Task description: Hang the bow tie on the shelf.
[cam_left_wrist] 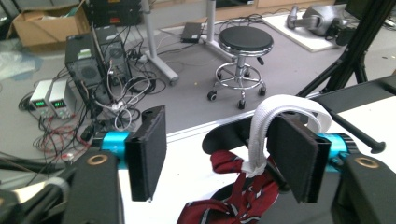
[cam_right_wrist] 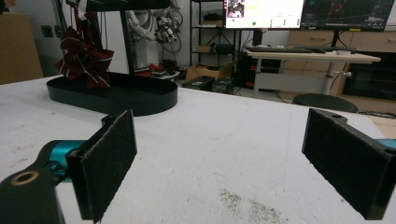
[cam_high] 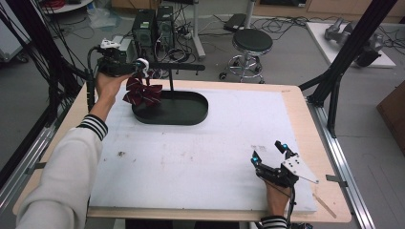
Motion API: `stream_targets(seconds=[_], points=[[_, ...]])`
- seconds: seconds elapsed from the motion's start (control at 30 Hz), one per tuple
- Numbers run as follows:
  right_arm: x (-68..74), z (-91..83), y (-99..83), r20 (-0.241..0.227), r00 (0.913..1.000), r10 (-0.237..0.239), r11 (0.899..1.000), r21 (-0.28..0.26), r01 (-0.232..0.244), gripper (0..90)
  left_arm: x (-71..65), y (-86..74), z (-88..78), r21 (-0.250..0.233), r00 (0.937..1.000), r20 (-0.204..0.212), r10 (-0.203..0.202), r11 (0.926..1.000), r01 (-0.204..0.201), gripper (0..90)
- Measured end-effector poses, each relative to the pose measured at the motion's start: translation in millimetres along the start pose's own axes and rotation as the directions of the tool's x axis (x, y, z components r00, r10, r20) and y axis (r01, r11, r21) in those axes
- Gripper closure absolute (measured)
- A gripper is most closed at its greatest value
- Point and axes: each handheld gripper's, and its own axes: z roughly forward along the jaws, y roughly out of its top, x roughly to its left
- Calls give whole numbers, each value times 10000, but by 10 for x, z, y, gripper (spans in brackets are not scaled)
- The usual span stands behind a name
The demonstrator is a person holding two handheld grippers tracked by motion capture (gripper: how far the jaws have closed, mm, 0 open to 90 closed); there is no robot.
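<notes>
Grey lab floor behind the desk (cam_high: 296,102), cluttered with cables, two PC towers (cam_high: 153,28), a black round stool (cam_high: 249,44) and a black frame strut (cam_high: 351,52) at right. White foam sheet (cam_high: 200,152) covers the wooden desk, dirty specks on it. No readable brand or label anywhere; small boxes with green digits on the floor in the left gripper view, too small to read; monitors (cam_right_wrist: 308,13) in the right gripper view show windows, text illegible.

Left hand (cam_high: 111,86) raised at the far left corner of the desk, striped cuff, white sleeve, holding the left claw (cam_high: 138,67) level beside the black hanger stand (cam_high: 172,102). Its jaws stand apart, nothing pressed between the pads; the white strap loop (cam_left_wrist: 280,109) of the dark red bow tie (cam_high: 141,92) passes over the stand's crossbar (cam_high: 179,67) just by the right-hand pad. Bow tie hangs from the bar above the black oval tray base, striped with thin white lines, below and between the jaws in the left gripper view.

Right hand (cam_high: 277,198) rests near the desk's near right edge, right claw (cam_high: 270,153) low over the foam, pointing away from the person, jaws wide apart, nothing between them. Well apart from the stand. Bare foam between the two claws.
</notes>
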Motion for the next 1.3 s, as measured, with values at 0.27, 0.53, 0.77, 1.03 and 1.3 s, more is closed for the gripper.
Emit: stream_targets(seconds=[0.27,0.53,0.77,1.03,1.3], points=[[-1,-1,1,-11,10000,14,10000,8,-14,91,30,-9,6,558,9963,-789,326,9980,-283,314],[-3,-1,0,-15,10000,2,10000,7,-2,91,77,-19,-21,715,9958,-808,428,9968,-370,282],[-2,0,0,-13,10000,4,10000,2,-4,92,138,-36,-47,926,9960,-774,453,9950,-380,274],[-2,-1,1,-3,10000,-8,10000,10,8,91,159,-115,-5,1383,9963,-656,564,9893,-468,261],[-1,-1,0,8,10000,-12,10000,1,12,91,181,-233,-17,1445,9974,-206,696,9873,-659,238]])
